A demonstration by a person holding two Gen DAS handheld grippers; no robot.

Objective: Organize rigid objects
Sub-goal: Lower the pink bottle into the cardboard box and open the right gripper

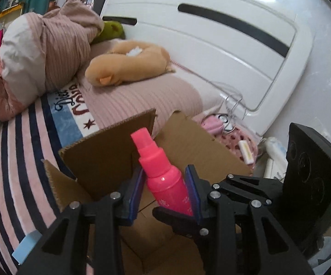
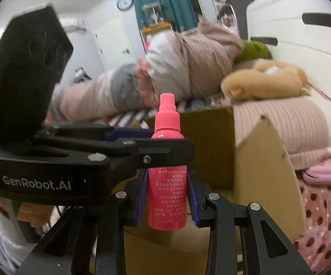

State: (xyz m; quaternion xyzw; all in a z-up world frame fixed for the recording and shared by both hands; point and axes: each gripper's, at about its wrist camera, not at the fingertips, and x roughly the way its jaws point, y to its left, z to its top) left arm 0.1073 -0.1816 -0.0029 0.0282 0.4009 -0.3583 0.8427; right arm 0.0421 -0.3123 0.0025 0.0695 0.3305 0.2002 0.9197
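A pink spray bottle (image 1: pixel 165 178) is held above an open cardboard box (image 1: pixel 110 155). My left gripper (image 1: pixel 165 183) has its blue pads against the bottle's upper body. In the right wrist view the same bottle (image 2: pixel 167 194) stands upright, and my right gripper (image 2: pixel 167 197) has its blue pads against its lower body. The left gripper (image 2: pixel 128 146) crosses that view from the left and clamps the bottle's shoulder. The right gripper's black body (image 1: pixel 312 178) shows at the right of the left wrist view. The box (image 2: pixel 266 183) stands behind and below the bottle.
The box rests on a bed with a striped blanket (image 1: pixel 16 160). A tan plush toy (image 1: pixel 128 66), rolled pink bedding (image 1: pixel 51 50) and a white headboard (image 1: pixel 211 34) lie beyond. A pink pouch (image 2: pixel 323 169) and dotted cloth (image 2: pixel 321 224) lie right of the box.
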